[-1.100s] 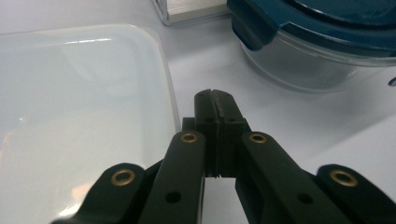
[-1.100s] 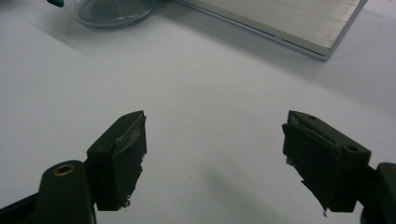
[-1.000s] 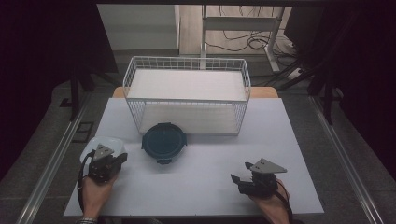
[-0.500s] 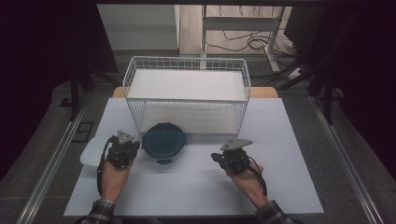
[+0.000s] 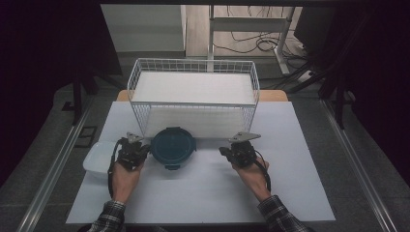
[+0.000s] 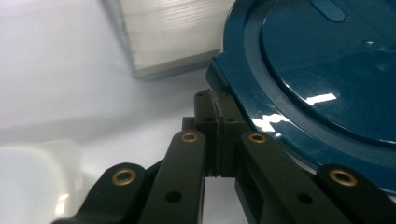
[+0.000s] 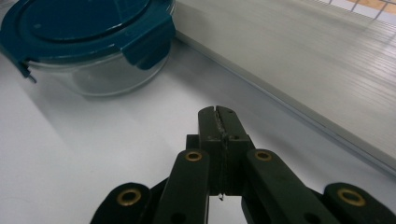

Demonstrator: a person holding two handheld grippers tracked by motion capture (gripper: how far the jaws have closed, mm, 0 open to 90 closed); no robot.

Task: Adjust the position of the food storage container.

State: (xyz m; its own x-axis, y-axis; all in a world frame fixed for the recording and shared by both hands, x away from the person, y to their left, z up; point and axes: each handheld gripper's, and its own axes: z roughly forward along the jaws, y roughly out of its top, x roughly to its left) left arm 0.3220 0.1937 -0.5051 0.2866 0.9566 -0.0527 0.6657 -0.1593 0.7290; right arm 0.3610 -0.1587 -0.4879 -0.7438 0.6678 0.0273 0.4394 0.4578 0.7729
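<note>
- Both hands have slid forward from the table's near edge since the earlier frame, closing on the round container (image 5: pixel 172 147) with the blue lid (image 6: pixel 322 70).
- Left gripper (image 5: pixel 138 147), jaws pressed together and empty, sits tip-to-rim just beside the lid; forearm stretched flat.
- Right gripper (image 5: pixel 227 152), jaws closed with nothing between them, points at the container, well apart.
- Wire basket (image 5: pixel 193 82) stands beyond.

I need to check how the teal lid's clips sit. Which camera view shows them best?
The right gripper view: it sees the container from the side, with a lid clip folded down over the glass wall. The left gripper view shows the lid top close up. The high view shows it from above, clips small.
</note>
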